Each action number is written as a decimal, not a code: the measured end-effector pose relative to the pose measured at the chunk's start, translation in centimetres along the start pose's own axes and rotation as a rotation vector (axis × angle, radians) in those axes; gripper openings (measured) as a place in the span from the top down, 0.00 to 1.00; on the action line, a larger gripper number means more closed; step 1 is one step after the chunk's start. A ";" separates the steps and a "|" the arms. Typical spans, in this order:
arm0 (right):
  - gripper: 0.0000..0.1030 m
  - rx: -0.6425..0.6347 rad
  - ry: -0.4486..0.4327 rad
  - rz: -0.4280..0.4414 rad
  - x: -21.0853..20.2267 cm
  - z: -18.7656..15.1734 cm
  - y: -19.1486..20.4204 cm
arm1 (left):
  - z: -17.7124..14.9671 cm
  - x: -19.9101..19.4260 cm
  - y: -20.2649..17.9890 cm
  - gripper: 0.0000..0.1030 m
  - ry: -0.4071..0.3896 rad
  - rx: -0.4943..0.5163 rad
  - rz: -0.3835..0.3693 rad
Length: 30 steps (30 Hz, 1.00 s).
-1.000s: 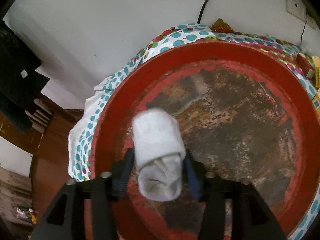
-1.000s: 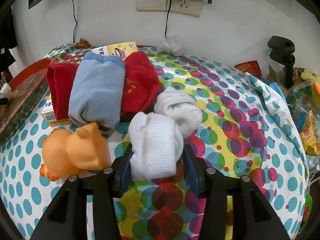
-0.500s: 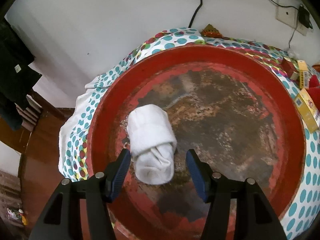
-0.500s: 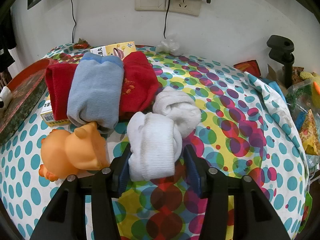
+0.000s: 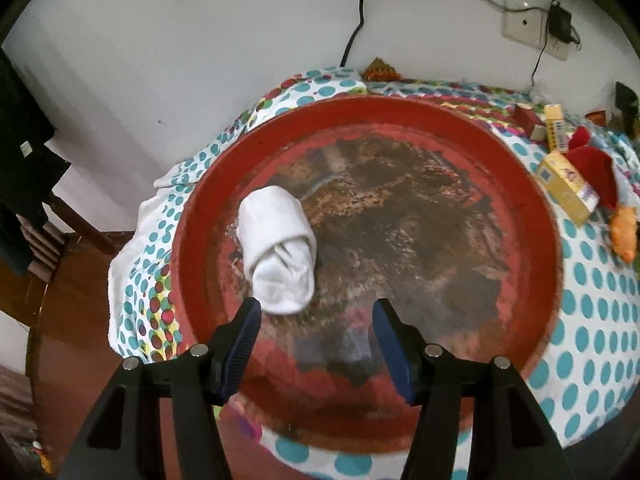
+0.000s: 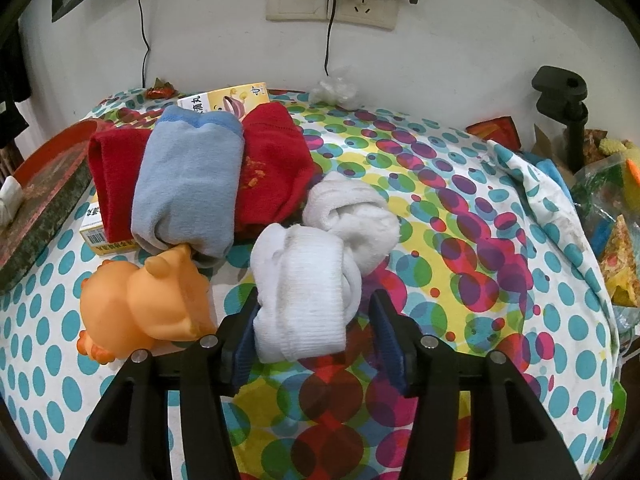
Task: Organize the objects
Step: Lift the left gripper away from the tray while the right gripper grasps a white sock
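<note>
On the red tray point(image 5: 532, 208) a rolled white sock point(image 5: 278, 248) lies left of centre, its long axis running away from the left tongs point(image 5: 316, 320), which gape empty just short of it. The right tongs point(image 6: 314, 316) straddle another white sock roll point(image 6: 304, 292) beside the orange toy point(image 6: 140, 300); one pad touches, grip uncertain.

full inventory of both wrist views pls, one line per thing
rolled sock: 1, white, in the red tray, left part
rolled socks: 2, white, on the dotted cloth; nearer one between the right gripper's jaws
socks: 2, red, either side of a blue sock
toy: 1, orange, left of the white socks
boxes: 2, yellow, one under the socks, one behind them
wall socket: 1, beige, charger plugged in
left gripper: open, over the tray
right gripper: open around the nearer white sock
</note>
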State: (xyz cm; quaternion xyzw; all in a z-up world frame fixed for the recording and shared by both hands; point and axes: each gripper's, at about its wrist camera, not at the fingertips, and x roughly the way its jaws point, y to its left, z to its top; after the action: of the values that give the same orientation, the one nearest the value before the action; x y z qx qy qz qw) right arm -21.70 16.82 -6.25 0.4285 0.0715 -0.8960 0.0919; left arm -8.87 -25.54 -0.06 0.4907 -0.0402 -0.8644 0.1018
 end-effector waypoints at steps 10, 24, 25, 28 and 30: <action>0.52 -0.011 -0.002 -0.008 0.0 0.0 0.1 | -4.1 -3.8 -0.1 0.42 -0.093 -0.114 0.066; 0.51 0.020 -0.004 0.013 -0.2 -0.4 -0.1 | -9.4 -5.0 -1.9 0.42 -0.112 -0.150 -0.019; 0.52 0.026 -0.002 0.013 -0.2 -0.5 -0.1 | -9.6 -5.0 -1.9 0.42 -0.110 -0.156 -0.029; 0.62 0.034 0.002 0.017 -0.5 -0.8 0.0 | -9.7 -4.8 -2.0 0.42 -0.113 -0.153 -0.023; 0.64 0.027 0.001 -0.011 -0.7 -1.0 0.4 | -9.8 -4.9 -2.0 0.42 -0.119 -0.146 -0.014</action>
State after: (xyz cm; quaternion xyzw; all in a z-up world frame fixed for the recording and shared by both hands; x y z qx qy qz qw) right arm -20.40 16.70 -6.36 0.4300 0.0619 -0.8970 0.0813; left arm 1.72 -22.27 -1.33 0.4299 0.0204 -0.8935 0.1286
